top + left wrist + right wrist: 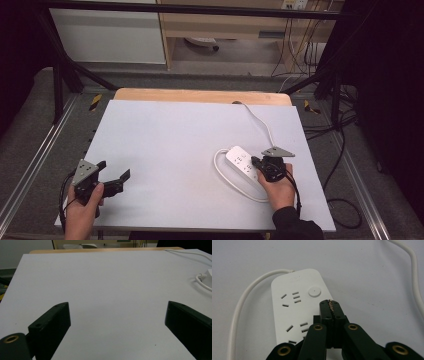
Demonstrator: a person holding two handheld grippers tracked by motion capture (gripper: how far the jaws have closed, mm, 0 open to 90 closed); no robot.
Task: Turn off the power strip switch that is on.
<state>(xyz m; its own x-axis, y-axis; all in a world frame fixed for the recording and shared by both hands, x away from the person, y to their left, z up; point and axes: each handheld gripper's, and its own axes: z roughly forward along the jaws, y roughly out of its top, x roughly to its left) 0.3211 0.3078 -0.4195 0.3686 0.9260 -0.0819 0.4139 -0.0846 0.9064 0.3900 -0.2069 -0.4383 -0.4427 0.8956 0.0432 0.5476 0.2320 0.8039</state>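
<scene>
- A pale grey-white board (180, 150) covered the table, and a strip of light wooden tabletop (200, 95) showed beyond its far edge.
- The table stood inside a black metal frame (200, 9) whose struts ran down at both sides; grey carpeted floor (30, 130) lay around it.
- Behind the table the room held a white cabinet front (107, 35) and a wooden shelf unit (225, 25), with dark cables (300, 50) hanging at the right of it.
- A white power strip (242, 162) lay flat on the board's right half, toward the near edge; its white cord (260, 122) looped round its near side and ran off over the far edge of the board.
- The right gripper (256, 161), held in the person's right hand (278, 190), rested over the near end of the strip. In the right gripper view its jaws were pressed together with nothing between them, and the tips (329, 305) sat just beside the round button (314, 292) on the strip (294, 302).
- The left gripper (116, 172) was held in the left hand (82, 207) at the board's near left corner, well apart from the strip, its jaws spread wide over bare board (112, 290).
</scene>
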